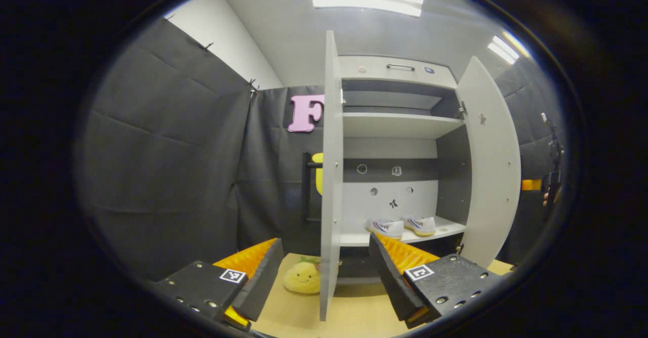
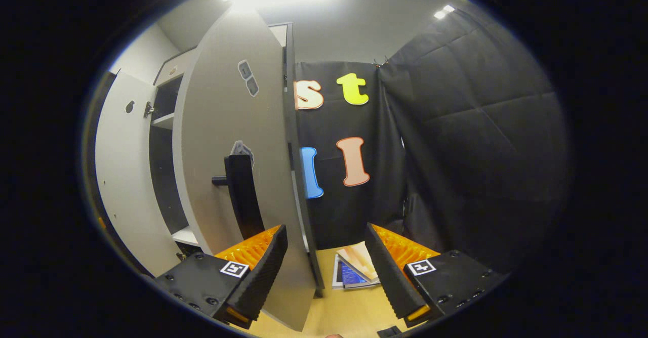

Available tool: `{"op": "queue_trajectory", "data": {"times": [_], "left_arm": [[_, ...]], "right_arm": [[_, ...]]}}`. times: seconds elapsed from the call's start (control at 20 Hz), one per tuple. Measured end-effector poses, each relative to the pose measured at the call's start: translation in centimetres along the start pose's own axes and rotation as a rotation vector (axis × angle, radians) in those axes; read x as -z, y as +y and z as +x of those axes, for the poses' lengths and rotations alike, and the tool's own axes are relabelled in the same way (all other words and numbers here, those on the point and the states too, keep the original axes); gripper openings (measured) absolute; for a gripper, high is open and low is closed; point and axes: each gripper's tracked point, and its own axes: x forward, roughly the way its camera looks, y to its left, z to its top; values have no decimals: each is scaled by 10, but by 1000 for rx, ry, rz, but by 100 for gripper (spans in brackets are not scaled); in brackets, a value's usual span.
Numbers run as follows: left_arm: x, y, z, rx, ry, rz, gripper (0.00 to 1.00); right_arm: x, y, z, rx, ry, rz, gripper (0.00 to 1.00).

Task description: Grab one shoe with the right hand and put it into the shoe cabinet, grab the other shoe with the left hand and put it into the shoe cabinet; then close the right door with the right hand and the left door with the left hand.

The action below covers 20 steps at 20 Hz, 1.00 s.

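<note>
The white shoe cabinet [image 1: 400, 124] stands with both doors swung wide. Two white shoes [image 1: 387, 227] [image 1: 421, 224] sit side by side on its lower shelf [image 1: 354, 238]. The left door [image 1: 331, 176] shows edge-on, in line with the gap of my open left gripper [image 1: 324, 280], which holds nothing. The right door [image 1: 488, 166] hangs open farther right. In the right gripper view, the right door's outer face [image 2: 228, 125] with its black handle [image 2: 243, 196] is close ahead. My open, empty right gripper [image 2: 326, 272] straddles that door's lower edge [image 2: 304, 257].
A yellow plush toy [image 1: 302, 277] lies on the floor by the left door's foot. Booklets [image 2: 354, 269] lie on the floor beyond the right door. Black padded walls [image 2: 481, 151] close in on both sides. The left door's inner face [image 2: 121, 176] shows at far left.
</note>
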Motion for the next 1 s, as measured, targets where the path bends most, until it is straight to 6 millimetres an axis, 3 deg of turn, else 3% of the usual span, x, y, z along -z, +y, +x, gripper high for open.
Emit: {"op": "queue_trajectory", "data": {"times": [0.25,0.45,0.7,0.85,1.0], "left_arm": [[5,32,-11,-53,13,3,98],[15,54,-17,-94,42,-2,99],[30,88,-9,-162,78,-9,99],[29,116,1,-207,89,-19,100],[23,137,28,-224,94,-33,100]], "right_arm": [[0,24,0,-5,-12,-36,97],[7,66,10,-72,-1,-57,98],[28,118,25,-156,40,-75,98],[26,113,20,-120,17,-89,99],[21,98,9,-85,0,-66,98]]}}
